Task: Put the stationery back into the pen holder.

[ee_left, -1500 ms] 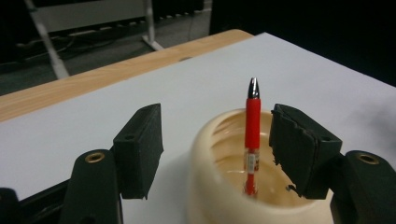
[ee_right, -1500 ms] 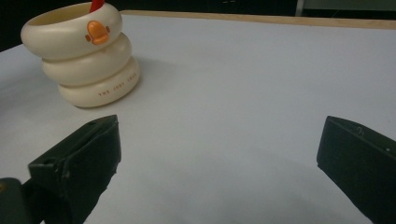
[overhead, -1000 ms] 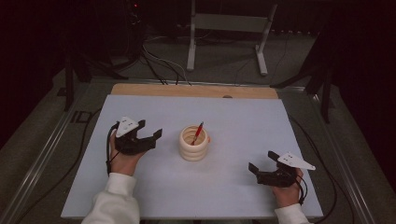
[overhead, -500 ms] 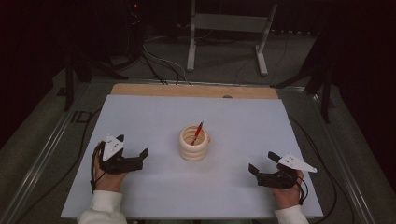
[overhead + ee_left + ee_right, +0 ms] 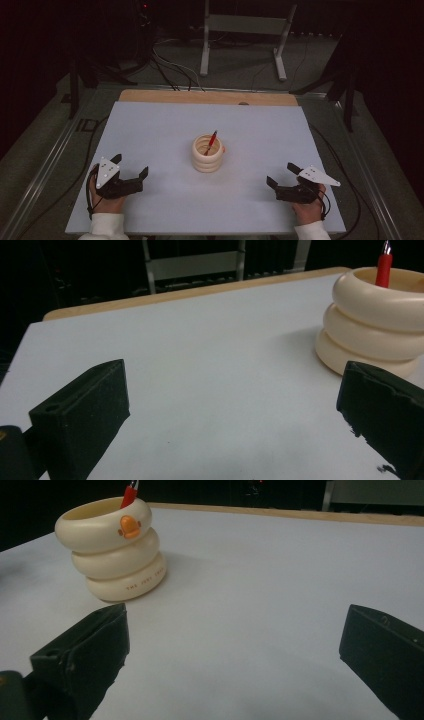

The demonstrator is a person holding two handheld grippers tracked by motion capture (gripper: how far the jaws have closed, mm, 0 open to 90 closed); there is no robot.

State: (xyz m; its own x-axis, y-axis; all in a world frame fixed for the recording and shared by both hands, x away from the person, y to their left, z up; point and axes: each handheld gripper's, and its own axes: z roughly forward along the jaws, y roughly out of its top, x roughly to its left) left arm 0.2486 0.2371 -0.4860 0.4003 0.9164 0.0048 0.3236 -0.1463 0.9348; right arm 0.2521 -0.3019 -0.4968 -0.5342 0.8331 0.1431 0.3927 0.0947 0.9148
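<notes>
Two grippers low at the near edge of the bench (image 5: 165, 125), one in each hand, both just above the white top. Left gripper (image 5: 131, 165) released, jaws just spread wider and now far apart, with nothing between them but bare surface. Right gripper (image 5: 280, 173) likewise released, jaws wide and empty, pointed inward toward the middle. Probably parked this way on purpose: clear of the work, mirrored on either side, ready for an approach from either flank.

Farther in, near the centre of the bench and well apart from both grippers, a cream pen holder (image 5: 208, 154) of three stacked rings, upright, with a small orange duck bill (image 5: 129, 527) on the top ring, facing the right gripper's side. Inside it a red pen (image 5: 213, 140), metal end up, leaning toward the far right of the rim; tilted rather than straight, likely because of the wide mouth. Judging from that, either already housed or next in line for a pull-out.

Plenty of open room round the holder: bare white top on every side, no clutter in the way of a sweep. Side edges of the bench close outside each hand, so little margin for an outward swing. Beyond the holder more bare top, then a wooden strip (image 5: 200, 96) along the far edge. Past that, floor with dark cables (image 5: 170, 70) and a grey metal stand (image 5: 240, 30).
</notes>
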